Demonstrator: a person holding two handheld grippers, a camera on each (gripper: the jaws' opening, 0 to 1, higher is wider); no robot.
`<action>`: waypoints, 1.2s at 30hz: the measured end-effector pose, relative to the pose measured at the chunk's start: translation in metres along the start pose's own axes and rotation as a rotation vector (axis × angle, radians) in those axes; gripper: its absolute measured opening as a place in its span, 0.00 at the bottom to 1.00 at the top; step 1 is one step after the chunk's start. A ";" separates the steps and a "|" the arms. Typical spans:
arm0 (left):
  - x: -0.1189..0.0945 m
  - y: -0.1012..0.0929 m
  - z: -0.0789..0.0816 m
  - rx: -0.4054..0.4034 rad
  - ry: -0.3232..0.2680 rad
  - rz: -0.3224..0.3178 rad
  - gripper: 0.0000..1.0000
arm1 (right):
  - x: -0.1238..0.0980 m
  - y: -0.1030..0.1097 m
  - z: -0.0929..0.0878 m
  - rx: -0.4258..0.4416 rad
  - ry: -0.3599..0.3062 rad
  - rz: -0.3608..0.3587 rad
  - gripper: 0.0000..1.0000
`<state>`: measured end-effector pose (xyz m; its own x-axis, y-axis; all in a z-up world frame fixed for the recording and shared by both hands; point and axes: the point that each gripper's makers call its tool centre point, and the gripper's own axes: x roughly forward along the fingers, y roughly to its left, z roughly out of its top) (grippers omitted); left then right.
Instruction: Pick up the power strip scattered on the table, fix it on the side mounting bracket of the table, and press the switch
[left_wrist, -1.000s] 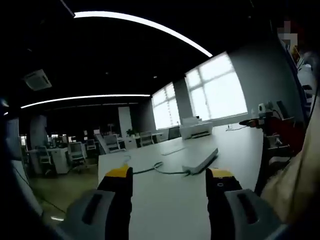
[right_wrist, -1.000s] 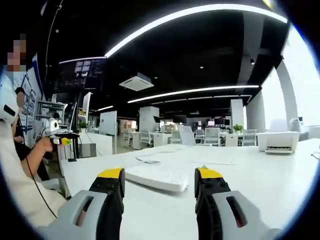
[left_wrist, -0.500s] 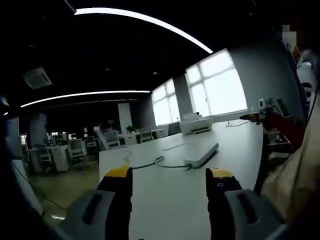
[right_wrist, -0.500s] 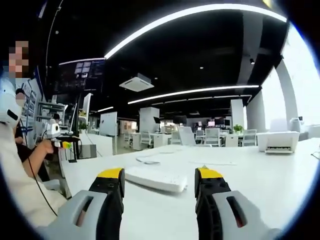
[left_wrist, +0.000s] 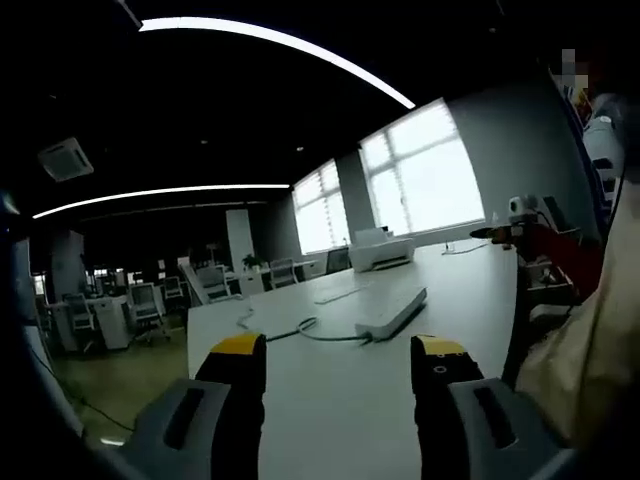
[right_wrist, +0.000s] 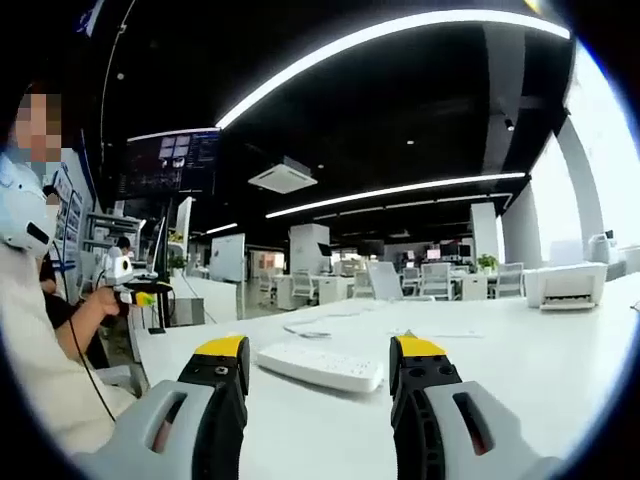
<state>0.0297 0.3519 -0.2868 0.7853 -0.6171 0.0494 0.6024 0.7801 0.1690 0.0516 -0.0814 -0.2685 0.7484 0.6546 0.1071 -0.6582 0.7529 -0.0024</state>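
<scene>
A white power strip (left_wrist: 391, 313) lies flat on the white table (left_wrist: 330, 400), its dark cable (left_wrist: 300, 331) curling off to the left. In the right gripper view the same power strip (right_wrist: 320, 365) lies just beyond the jaws, between them. My left gripper (left_wrist: 340, 352) is open with nothing between its yellow-tipped jaws, some way short of the strip. My right gripper (right_wrist: 318, 355) is open too, closer to the strip, not touching it.
A white printer (left_wrist: 380, 253) stands at the table's far end, also seen as a printer (right_wrist: 565, 286) at the right. A seated person (right_wrist: 40, 330) holds another device at the table's side. Office desks and chairs (right_wrist: 400, 282) fill the background.
Both views have tilted a little; the power strip sits slightly farther from the left gripper. The strip has not moved on the table and both grippers stay open.
</scene>
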 end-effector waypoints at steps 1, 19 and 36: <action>0.000 0.001 0.000 -0.002 0.000 0.003 0.62 | 0.001 0.000 0.000 -0.002 0.003 0.007 0.53; -0.003 -0.002 0.001 -0.006 -0.018 -0.017 0.62 | 0.009 0.017 0.017 0.003 -0.002 0.124 0.53; 0.001 -0.005 -0.004 -0.022 0.002 -0.028 0.62 | 0.023 0.007 0.038 -0.047 0.012 0.160 0.54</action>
<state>0.0275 0.3478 -0.2913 0.7683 -0.6387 0.0430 0.6272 0.7645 0.1490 0.0612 -0.0639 -0.2287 0.6354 0.7670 0.0897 -0.7646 0.6411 -0.0654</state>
